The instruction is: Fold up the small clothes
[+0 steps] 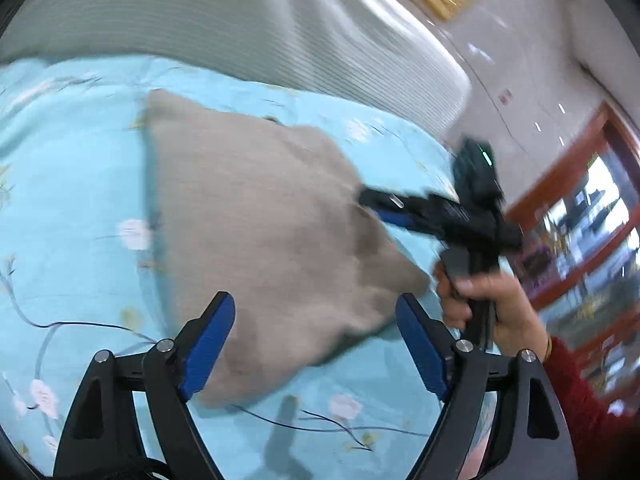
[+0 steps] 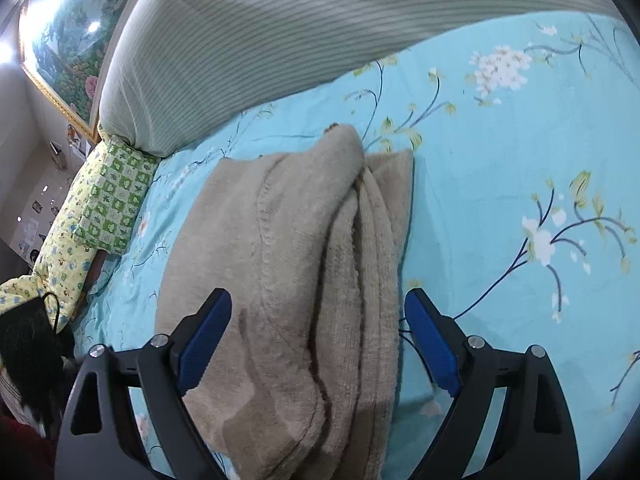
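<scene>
A beige knitted garment (image 1: 256,216) lies folded in layers on a turquoise flowered bedsheet (image 1: 72,184). My left gripper (image 1: 316,336) is open, its blue pads either side of the garment's near edge, holding nothing. In the left wrist view the right gripper (image 1: 372,200) shows at the garment's right edge, held by a hand in a red sleeve; the frame is blurred. In the right wrist view the garment (image 2: 288,272) fills the middle, its folded layers stacked on the right. My right gripper (image 2: 320,336) is open above it, empty.
A large grey-striped cushion (image 2: 256,40) lies along the far edge of the sheet (image 2: 520,160). A green and yellow patterned pillow (image 2: 108,200) lies at the left. A framed painting (image 2: 68,36) hangs on the wall. A red wooden cabinet (image 1: 580,216) stands at the right.
</scene>
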Available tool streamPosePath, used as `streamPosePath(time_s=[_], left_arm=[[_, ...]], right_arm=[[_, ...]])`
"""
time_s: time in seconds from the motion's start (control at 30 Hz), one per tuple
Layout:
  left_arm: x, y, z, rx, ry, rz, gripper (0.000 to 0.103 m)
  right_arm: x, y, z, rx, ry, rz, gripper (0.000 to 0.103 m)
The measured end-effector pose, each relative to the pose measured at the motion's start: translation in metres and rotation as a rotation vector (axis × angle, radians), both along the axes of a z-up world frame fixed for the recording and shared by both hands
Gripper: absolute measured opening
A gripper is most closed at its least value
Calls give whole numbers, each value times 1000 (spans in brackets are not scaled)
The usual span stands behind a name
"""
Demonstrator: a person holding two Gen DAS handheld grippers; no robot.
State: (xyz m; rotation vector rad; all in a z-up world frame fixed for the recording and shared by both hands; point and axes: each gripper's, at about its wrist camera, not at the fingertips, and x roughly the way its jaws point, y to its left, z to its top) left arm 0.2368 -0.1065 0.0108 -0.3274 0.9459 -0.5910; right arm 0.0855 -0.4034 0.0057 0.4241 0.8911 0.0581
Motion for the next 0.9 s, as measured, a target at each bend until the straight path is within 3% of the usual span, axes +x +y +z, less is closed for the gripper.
streamPosePath(time_s=[0.2, 0.43, 0.57, 0.6, 0.67, 0.7, 0.73, 0.9], left_arm=[[33, 37, -22, -74, 115, 72, 84], [80, 43, -68, -152, 277, 90, 88], [92, 42, -77, -202, 278, 95, 92], [94, 40, -78, -200, 271, 91, 92], [92, 37, -75, -184, 251, 83, 87], [91, 34, -74, -181, 239, 68, 71], [91, 31, -74, -194, 241, 47, 64], [75, 37, -57, -181, 200, 60, 49]], right_arm=[[7, 0, -14, 25, 44, 14, 89], [18, -9, -25, 111, 60, 12, 89], [23, -12, -32, 153, 80, 24, 89], [24, -13, -33, 166, 80, 28, 86], [25, -11, -36, 194, 84, 46, 67], [25, -10, -38, 202, 87, 44, 58], [24, -9, -39, 209, 86, 39, 46], [12, 3, -27, 219, 45, 21, 36]])
